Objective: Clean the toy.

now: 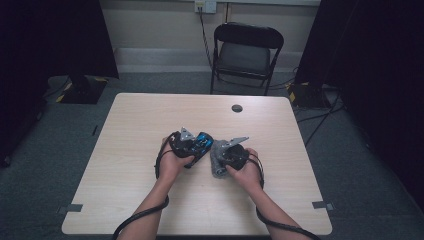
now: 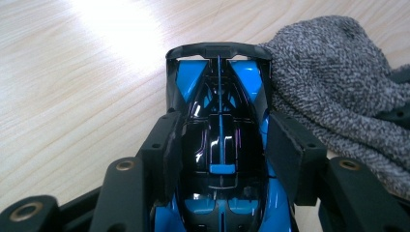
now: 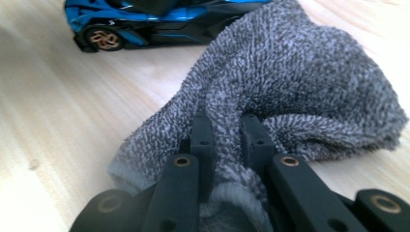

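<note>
A blue and black toy car (image 2: 220,145) sits on the table, and my left gripper (image 2: 222,154) is shut on its body, one pad on each side. In the high view the toy car (image 1: 203,141) pokes out past the left gripper (image 1: 192,146) at the table's middle. A grey terry cloth (image 3: 290,82) lies bunched against the car's side. My right gripper (image 3: 227,140) is shut on a fold of that cloth. From above, the cloth (image 1: 217,161) shows just left of the right gripper (image 1: 231,156). The car's side and gold wheel (image 3: 102,38) show beyond the cloth.
The light wooden table (image 1: 150,115) has a round cable hole (image 1: 237,108) near its far edge. A black folding chair (image 1: 246,52) stands behind the table. Dark curtains hang at both sides, and cables lie on the floor at the right.
</note>
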`<state>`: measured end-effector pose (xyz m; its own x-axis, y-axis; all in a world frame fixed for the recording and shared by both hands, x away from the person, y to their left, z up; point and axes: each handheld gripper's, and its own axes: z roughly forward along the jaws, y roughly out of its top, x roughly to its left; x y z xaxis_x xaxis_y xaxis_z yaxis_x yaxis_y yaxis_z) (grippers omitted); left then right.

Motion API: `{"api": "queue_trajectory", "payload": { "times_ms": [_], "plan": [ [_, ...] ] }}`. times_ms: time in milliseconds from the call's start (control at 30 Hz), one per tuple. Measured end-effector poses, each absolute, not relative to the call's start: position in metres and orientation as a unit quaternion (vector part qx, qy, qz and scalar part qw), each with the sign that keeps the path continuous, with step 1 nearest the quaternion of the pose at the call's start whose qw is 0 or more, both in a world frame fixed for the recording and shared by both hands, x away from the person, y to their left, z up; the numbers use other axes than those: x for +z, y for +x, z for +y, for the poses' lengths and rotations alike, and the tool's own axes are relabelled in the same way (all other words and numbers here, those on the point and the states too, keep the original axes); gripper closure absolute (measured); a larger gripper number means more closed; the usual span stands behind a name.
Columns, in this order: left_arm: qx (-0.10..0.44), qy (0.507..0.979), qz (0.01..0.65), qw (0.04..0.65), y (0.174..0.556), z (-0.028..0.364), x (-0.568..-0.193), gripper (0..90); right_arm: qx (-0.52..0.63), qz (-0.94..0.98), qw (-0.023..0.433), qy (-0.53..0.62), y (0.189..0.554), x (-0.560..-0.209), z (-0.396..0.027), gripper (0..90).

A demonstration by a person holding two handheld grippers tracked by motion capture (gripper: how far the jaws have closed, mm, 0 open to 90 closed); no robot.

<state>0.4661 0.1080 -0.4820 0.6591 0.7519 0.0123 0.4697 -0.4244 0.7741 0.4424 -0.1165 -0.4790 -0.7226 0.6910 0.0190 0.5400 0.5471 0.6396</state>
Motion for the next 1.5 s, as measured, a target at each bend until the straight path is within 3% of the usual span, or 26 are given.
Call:
{"api": "queue_trajectory", "payload": {
  "times_ms": [1500],
  "plan": [
    [0.182,0.825,0.374,0.383,0.466,0.107,-0.481,47.7,0.352,0.911,0.036,0.214,0.388,-0.481,-0.064,79.0]
  ]
}}
